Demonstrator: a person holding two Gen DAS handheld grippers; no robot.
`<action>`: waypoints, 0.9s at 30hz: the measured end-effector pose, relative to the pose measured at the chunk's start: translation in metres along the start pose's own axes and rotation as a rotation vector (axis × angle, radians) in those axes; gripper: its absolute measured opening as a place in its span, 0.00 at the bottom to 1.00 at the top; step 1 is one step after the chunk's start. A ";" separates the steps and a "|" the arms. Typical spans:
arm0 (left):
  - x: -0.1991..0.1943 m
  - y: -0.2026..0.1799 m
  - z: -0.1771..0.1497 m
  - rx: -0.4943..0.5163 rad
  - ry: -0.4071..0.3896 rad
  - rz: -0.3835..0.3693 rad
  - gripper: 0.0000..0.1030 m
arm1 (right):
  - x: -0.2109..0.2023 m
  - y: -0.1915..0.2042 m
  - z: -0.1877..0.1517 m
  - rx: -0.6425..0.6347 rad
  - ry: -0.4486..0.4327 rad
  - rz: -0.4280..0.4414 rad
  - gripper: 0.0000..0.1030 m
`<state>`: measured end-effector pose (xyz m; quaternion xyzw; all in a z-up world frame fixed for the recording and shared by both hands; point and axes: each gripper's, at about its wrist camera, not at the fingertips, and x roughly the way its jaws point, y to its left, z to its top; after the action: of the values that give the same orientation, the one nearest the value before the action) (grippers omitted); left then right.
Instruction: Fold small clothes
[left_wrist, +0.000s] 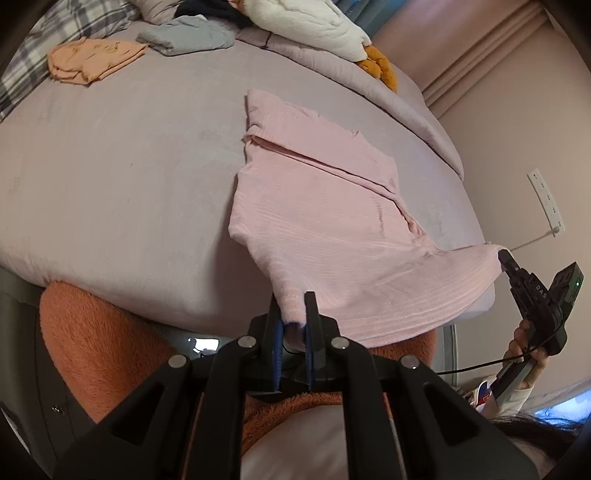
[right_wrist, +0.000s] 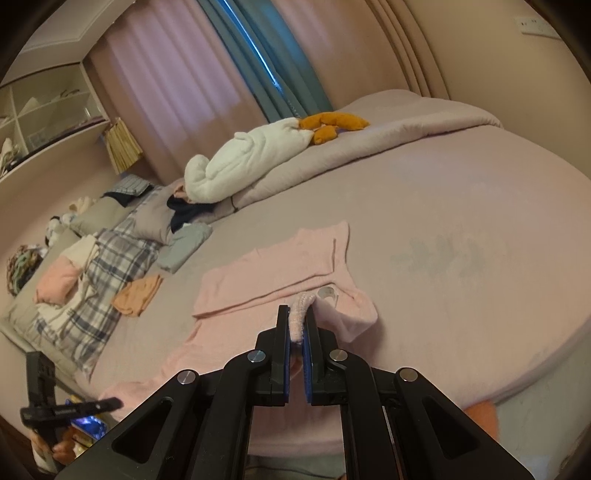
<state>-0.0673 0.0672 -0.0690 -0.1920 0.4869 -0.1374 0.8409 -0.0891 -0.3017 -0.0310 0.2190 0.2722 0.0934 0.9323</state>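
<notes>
From the left wrist, the pink garment (left_wrist: 317, 206) lies lengthwise away across the bed (left_wrist: 110, 184), its near hem pinched in the closed left gripper (left_wrist: 295, 314) and right gripper (left_wrist: 503, 258); from the right wrist, the right gripper (right_wrist: 297, 321) clamps a bunched pink edge.

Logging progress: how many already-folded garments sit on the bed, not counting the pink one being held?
2: a folded orange garment near the plaid bedding, and a folded grey-blue garment just beyond it. More may be hidden in the pillow pile.
</notes>
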 end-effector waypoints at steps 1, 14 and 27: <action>0.000 0.000 0.000 -0.003 -0.003 -0.003 0.09 | 0.001 0.000 0.000 0.002 0.002 0.000 0.07; 0.013 -0.005 0.082 -0.009 -0.177 -0.043 0.09 | 0.054 0.000 0.037 0.004 -0.003 -0.033 0.07; 0.076 0.009 0.192 -0.030 -0.180 -0.035 0.09 | 0.140 -0.013 0.085 0.037 0.060 -0.068 0.07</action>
<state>0.1373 0.0800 -0.0446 -0.2247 0.4080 -0.1268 0.8758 0.0755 -0.3028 -0.0382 0.2241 0.3088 0.0630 0.9222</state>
